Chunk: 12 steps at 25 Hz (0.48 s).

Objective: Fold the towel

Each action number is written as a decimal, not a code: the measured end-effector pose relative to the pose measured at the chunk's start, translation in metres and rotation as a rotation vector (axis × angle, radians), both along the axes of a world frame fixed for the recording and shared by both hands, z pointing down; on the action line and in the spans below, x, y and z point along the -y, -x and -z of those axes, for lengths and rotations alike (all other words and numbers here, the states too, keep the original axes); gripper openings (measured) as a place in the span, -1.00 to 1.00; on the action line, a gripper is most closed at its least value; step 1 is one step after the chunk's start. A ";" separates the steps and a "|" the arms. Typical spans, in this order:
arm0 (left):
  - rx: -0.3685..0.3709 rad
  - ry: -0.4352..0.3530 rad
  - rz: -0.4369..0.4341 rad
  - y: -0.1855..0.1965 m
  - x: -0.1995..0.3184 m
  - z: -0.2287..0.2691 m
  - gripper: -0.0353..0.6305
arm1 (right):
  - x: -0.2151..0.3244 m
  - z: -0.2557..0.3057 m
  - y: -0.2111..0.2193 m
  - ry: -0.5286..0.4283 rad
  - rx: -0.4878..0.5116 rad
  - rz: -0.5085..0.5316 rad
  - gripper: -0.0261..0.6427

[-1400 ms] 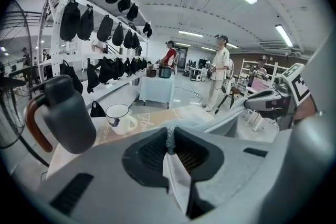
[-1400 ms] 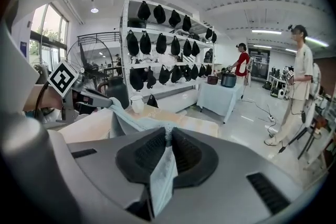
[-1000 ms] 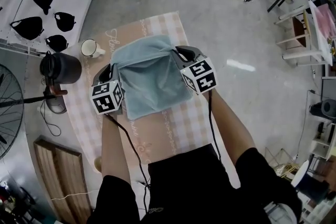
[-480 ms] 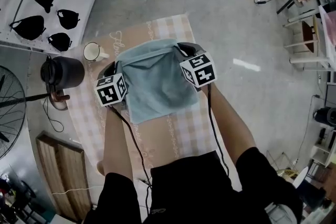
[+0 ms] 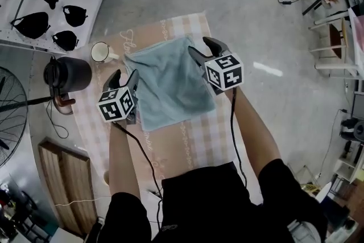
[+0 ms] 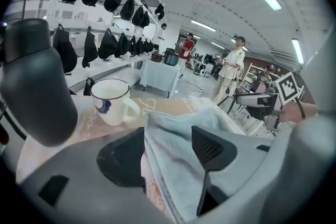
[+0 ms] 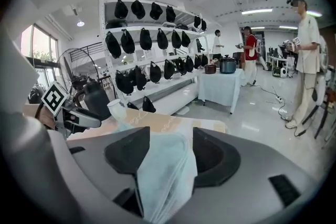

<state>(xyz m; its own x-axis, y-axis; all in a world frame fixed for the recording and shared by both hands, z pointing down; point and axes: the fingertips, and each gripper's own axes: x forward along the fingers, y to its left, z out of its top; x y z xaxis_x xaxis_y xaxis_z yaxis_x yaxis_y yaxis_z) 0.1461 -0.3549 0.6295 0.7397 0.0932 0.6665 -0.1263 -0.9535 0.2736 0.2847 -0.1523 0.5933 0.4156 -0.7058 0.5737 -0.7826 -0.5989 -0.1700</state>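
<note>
The light blue towel (image 5: 165, 82) lies folded on the checked tablecloth (image 5: 196, 139), its near edge toward me. My left gripper (image 5: 124, 78) stands at the towel's left edge and my right gripper (image 5: 202, 48) at its far right corner. Both sets of jaws are opening and stand wide. In the left gripper view the towel's edge (image 6: 173, 139) hangs loosely between the left gripper (image 6: 168, 150) pads without being pressed. In the right gripper view a fold of the towel (image 7: 165, 176) likewise lies slack inside the right gripper (image 7: 170, 152).
A white mug (image 5: 100, 52) stands just off the towel's far left corner, and a black kettle (image 5: 67, 74) sits left of my left gripper. A fan (image 5: 8, 122) and a wooden board (image 5: 62, 190) are at the left. People stand in the background (image 7: 307, 50).
Both grippers went from shut on the towel's lifted edge to wide open. The towel has dropped and lies flatter, and the grippers sank and drew slightly apart.
</note>
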 end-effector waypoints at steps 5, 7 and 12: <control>0.064 -0.001 -0.054 0.062 -0.026 -0.014 -0.11 | -0.036 -0.012 0.043 0.016 0.042 0.022 -0.22; 0.093 0.016 -0.058 0.087 -0.038 -0.025 -0.11 | -0.050 -0.019 0.064 0.030 0.058 0.024 -0.22; 0.132 0.060 -0.064 0.133 -0.067 -0.038 -0.11 | -0.076 -0.032 0.112 0.061 0.088 0.040 -0.22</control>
